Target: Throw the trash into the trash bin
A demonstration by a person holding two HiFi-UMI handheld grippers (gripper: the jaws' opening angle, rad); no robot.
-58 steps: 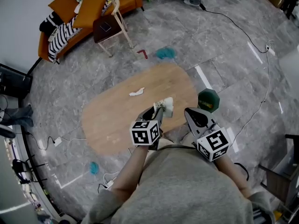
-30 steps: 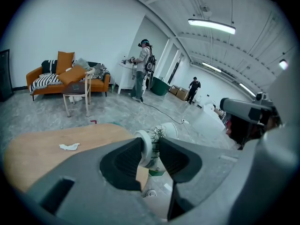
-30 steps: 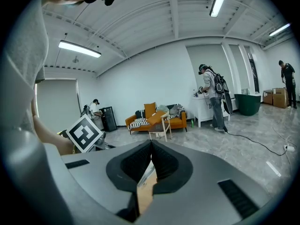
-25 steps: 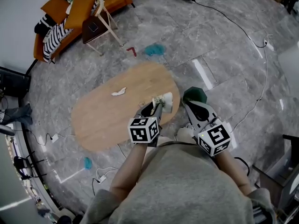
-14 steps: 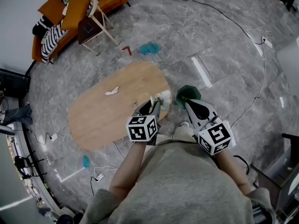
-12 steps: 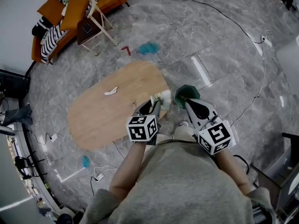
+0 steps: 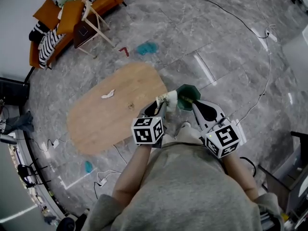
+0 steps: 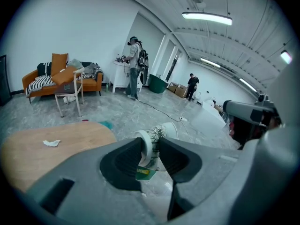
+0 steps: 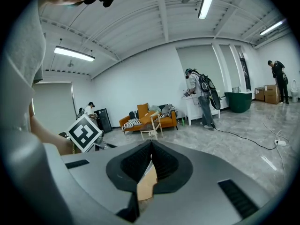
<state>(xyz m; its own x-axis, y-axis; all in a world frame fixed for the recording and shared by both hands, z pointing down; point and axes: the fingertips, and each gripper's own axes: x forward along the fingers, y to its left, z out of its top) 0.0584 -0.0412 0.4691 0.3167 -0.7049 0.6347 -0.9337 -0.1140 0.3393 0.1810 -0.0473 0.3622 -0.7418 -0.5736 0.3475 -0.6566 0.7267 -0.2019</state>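
Note:
My left gripper [image 7: 162, 106] is shut on a white paper cup [image 7: 171, 100] with a plant print, which it holds sideways by the rim. The same cup [image 8: 165, 131] shows between the jaws in the left gripper view, a green label hanging under it. The dark green trash bin [image 7: 188, 96] stands on the floor just past the cup, at the table's right end. To the bin's right, my right gripper [image 7: 198, 107] has its jaws shut on a tan scrap of card [image 9: 146, 182], which hangs from the right gripper [image 9: 151, 149].
The oval wooden table [image 7: 96, 124] lies to the left with a white crumpled scrap [image 7: 107, 95] on it. An orange sofa [image 7: 50, 20] and a wooden chair [image 7: 91, 20] stand beyond. A teal cloth [image 7: 146, 47] and cables [image 7: 250, 37] lie on the grey floor. People stand far off.
Both grippers have moved right, off the table's end and up to the bin, still holding the cup and the card. The table has slid left in the head view.

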